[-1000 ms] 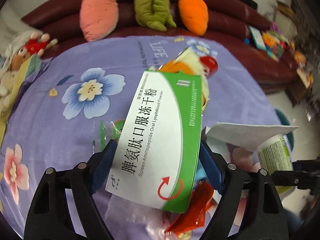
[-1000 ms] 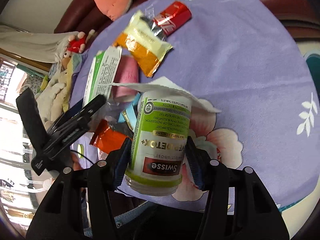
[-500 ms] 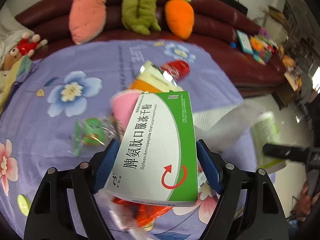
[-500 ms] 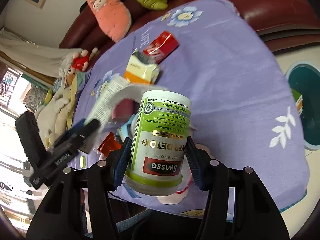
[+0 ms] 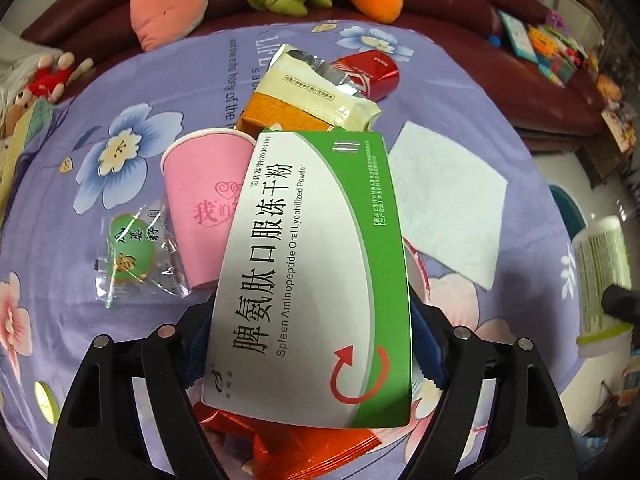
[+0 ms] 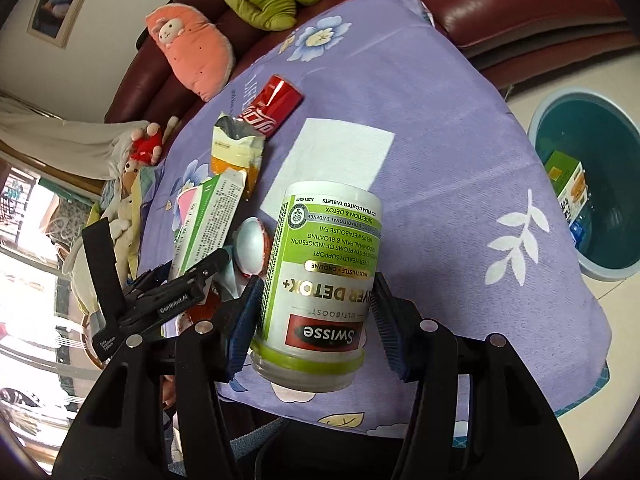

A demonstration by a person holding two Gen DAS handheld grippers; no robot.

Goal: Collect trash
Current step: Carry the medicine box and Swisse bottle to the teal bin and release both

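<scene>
Both grippers are loaded, the left gripper (image 5: 310, 344) clamping the green medicine box (image 5: 316, 272) and the right gripper (image 6: 316, 316) the supplement bottle (image 6: 320, 280), while the cup (image 5: 200, 208), wrappers, can (image 6: 276, 104) and napkin (image 6: 332, 160) lie on the table (image 6: 460, 140) and the bin (image 6: 580, 184) at far right holds little.

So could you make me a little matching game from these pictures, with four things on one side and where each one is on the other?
Things:
1. green-and-white medicine box
2. supplement bottle
3. pink paper cup
4. red can

Places:
A. lying on the cloth at the far end of the litter
B. clamped in the right gripper
C. on its side on the cloth beside a green snack wrapper
D. clamped in the left gripper

Pairs: 1-D, 2-B, 3-C, 4-A
</scene>
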